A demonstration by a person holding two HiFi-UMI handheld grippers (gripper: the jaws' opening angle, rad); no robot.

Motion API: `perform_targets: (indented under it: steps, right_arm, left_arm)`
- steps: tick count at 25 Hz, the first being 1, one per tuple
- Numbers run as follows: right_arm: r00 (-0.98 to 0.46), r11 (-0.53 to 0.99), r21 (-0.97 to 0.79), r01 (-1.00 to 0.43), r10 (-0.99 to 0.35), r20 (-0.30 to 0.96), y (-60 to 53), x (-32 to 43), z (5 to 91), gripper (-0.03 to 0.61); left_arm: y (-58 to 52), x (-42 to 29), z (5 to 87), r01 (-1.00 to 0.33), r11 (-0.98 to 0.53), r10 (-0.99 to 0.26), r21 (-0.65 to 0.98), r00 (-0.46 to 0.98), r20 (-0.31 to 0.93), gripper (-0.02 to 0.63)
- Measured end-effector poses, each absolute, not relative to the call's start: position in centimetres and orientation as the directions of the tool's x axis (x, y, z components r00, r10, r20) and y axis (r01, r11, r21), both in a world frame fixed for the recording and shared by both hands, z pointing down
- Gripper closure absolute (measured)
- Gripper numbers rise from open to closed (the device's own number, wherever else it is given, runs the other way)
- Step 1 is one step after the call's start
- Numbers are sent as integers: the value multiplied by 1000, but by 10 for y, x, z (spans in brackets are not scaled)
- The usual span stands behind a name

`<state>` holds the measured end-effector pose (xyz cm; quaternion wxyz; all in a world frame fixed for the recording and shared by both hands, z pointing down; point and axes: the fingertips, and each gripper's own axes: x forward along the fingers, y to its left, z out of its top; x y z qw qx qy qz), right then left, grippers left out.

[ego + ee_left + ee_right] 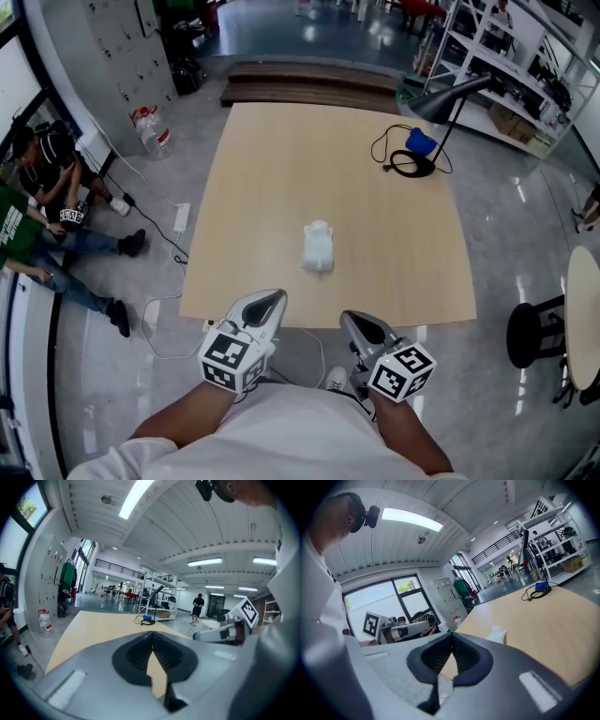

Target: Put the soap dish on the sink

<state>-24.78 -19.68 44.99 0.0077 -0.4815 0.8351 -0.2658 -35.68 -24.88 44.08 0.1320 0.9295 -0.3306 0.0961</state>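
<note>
A small white moulded piece point(318, 247) lies in the middle of the light wooden table point(281, 169); at this size I cannot tell a soap dish from a sink in it. It also shows just past the right gripper's jaws as a white lump point(497, 633). My left gripper point(273, 298) and right gripper point(351, 320) hang side by side at the table's near edge, short of the white piece. Both point across the table. The left gripper point(152, 633) is shut with nothing in it, and so is the right gripper point(451, 634). The left gripper view does not show the white piece.
A black desk lamp point(453, 97) with a coiled cable and a blue object point(421, 142) stands at the table's far right. People sit on the floor at the left point(42, 220). A power strip point(181, 217) lies near them. A black stool point(537, 330) stands at the right.
</note>
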Motion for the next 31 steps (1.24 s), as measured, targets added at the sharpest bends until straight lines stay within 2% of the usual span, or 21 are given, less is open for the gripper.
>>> perform_targets:
  steps: [31]
  right_arm:
    - [-551, 415, -441, -796, -798, 243, -192, -246, 456, 577]
  left_arm:
    - [-240, -352, 441, -646, -747, -600, 156, 756, 262, 606]
